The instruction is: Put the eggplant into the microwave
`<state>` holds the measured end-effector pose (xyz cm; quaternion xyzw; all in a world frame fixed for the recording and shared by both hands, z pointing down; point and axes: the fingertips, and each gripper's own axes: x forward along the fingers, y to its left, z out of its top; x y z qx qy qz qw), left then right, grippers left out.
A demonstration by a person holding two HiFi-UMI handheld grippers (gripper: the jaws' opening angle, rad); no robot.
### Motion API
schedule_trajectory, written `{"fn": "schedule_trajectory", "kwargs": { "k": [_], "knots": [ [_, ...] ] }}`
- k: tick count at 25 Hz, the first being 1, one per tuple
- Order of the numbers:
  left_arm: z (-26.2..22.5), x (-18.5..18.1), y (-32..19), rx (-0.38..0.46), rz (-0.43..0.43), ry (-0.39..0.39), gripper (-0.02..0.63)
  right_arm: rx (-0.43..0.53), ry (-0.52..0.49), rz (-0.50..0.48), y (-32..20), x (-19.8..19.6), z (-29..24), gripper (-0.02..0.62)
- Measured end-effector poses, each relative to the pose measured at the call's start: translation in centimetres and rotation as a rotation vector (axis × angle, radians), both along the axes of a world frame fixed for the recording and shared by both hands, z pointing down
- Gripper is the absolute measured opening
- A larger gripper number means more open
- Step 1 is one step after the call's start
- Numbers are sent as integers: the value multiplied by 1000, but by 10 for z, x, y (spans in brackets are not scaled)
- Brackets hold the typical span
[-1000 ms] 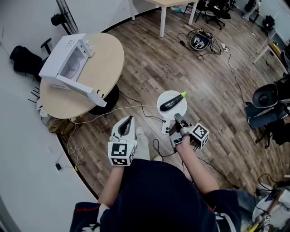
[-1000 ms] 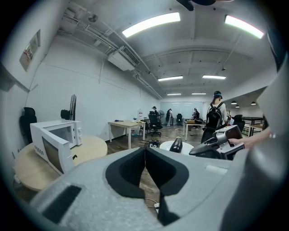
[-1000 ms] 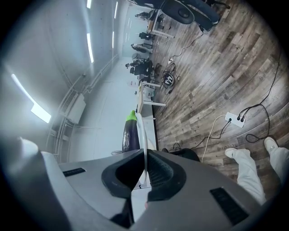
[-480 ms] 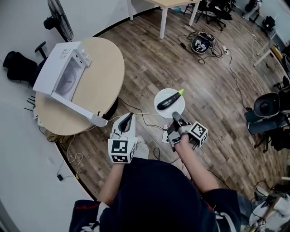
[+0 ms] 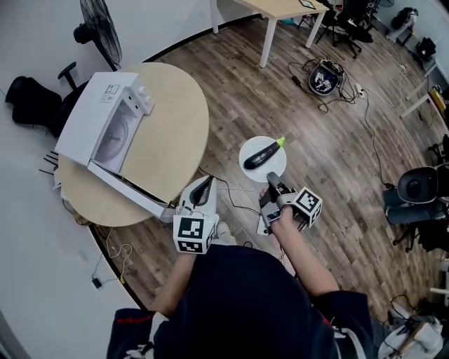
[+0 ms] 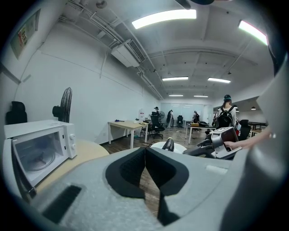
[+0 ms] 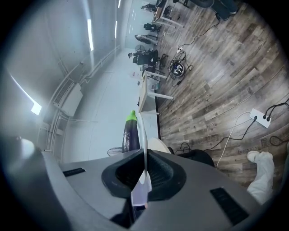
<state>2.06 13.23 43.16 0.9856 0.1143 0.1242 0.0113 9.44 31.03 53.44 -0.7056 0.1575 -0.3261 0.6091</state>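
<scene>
A dark purple eggplant [image 5: 261,154] with a green stem lies on a round white plate [image 5: 275,168]. My right gripper [image 5: 270,181] is shut on the plate's near rim and holds it above the wooden floor. In the right gripper view the plate's edge [image 7: 143,149] runs between the pads, with the eggplant [image 7: 131,133] behind it. My left gripper [image 5: 204,184] is shut and holds nothing, close to the round table's edge. The white microwave [image 5: 105,130] stands on the round table [image 5: 175,133] with its door swung open. The left gripper view shows the microwave [image 6: 38,149] at left and the eggplant [image 6: 168,144] ahead.
A standing fan [image 5: 98,31] is behind the table by the wall. A light wooden desk [image 5: 280,10] stands at the far side. Cables and a round device [image 5: 324,77] lie on the floor, and office chairs [image 5: 421,189] stand at the right. A white cord [image 5: 231,189] runs under my grippers.
Both grippers moved along with the person toward the round table. The microwave and table now show larger and nearer. The plate with the eggplant stayed in the right gripper.
</scene>
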Motion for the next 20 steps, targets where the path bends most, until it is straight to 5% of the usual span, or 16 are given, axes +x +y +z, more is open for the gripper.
{"fn": "schedule_trajectory", "kwargs": {
  "k": [20],
  "knots": [
    [8, 58, -71, -47, -71, 0, 17, -35, 0, -119, -106, 80, -5, 20]
  ]
}}
